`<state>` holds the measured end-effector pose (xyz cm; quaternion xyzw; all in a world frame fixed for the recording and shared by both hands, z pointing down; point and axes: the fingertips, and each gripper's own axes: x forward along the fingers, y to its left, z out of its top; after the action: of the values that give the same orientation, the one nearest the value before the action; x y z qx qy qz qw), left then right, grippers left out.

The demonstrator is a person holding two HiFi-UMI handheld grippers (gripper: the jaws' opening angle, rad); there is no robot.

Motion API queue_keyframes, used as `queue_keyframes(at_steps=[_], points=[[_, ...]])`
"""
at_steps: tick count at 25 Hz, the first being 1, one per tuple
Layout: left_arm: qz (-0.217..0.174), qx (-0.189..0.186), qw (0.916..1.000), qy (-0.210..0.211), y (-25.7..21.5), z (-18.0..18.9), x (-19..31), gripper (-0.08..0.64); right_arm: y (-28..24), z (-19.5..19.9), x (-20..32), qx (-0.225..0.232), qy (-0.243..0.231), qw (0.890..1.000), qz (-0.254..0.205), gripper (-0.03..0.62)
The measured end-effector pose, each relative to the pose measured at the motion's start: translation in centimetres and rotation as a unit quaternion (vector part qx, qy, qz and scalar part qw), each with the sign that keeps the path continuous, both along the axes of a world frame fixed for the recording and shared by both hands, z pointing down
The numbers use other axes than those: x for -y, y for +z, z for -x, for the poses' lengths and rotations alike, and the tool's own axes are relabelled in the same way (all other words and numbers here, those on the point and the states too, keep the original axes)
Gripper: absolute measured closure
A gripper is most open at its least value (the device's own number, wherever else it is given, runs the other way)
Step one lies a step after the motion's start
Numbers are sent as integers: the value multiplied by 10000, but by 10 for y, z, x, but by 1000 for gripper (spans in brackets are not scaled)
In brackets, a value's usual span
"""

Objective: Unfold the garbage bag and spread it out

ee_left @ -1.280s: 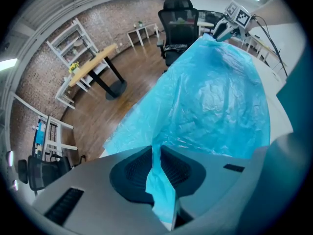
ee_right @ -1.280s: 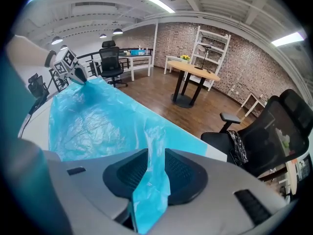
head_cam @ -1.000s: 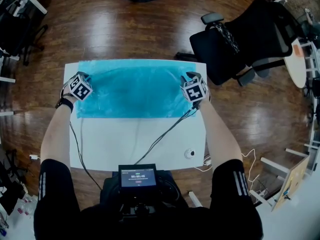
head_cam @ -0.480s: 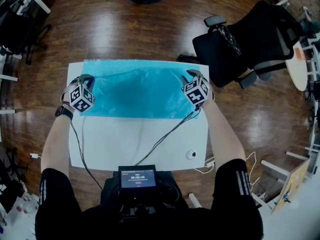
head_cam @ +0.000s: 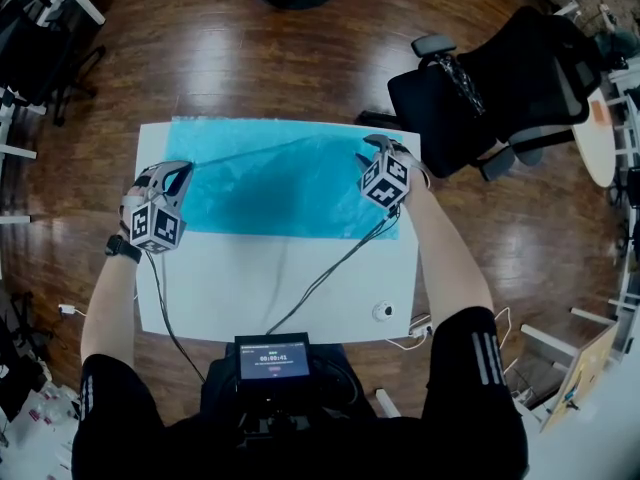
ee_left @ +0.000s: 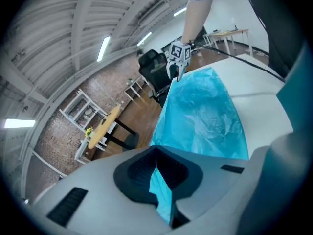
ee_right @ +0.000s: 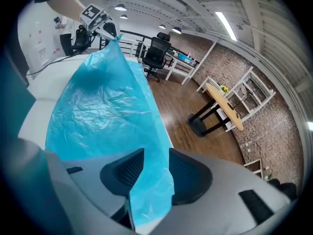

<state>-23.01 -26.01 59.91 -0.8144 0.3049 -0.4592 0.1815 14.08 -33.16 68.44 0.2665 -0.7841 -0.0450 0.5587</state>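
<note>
A blue garbage bag lies spread over the far half of the white table. My left gripper is at the bag's left end, raised off the table and shut on the corner. In the left gripper view the blue film is pinched between the pads. My right gripper is at the bag's right end. Its jaws have just been opening, and in the right gripper view the film hangs through the gap between the pads without being pressed. A taut fold runs between the two grippers.
A black office chair stands off the table's far right corner. Two cables cross the bare near half of the table, where a small round object lies near the right edge. A screen unit sits at the person's chest.
My left gripper has risen and drawn back toward the left edge, lifting the bag's left corner. The right gripper has rolled at its corner and its cube faces differently.
</note>
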Motion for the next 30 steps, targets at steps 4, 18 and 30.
queue_keyframes(at_steps=[4, 18, 30], points=[[-394, -202, 9990, 69, -20, -7, -11, 552, 8, 8, 4, -309, -381, 9988, 46, 405], [-831, -339, 9959, 77, -39, -8, -31, 552, 34, 8, 15, -1125, -1177, 9859, 381, 458], [-682, -344, 9968, -229, -32, 1, -25, 552, 13, 2, 13, -1077, -975, 9894, 43, 572]])
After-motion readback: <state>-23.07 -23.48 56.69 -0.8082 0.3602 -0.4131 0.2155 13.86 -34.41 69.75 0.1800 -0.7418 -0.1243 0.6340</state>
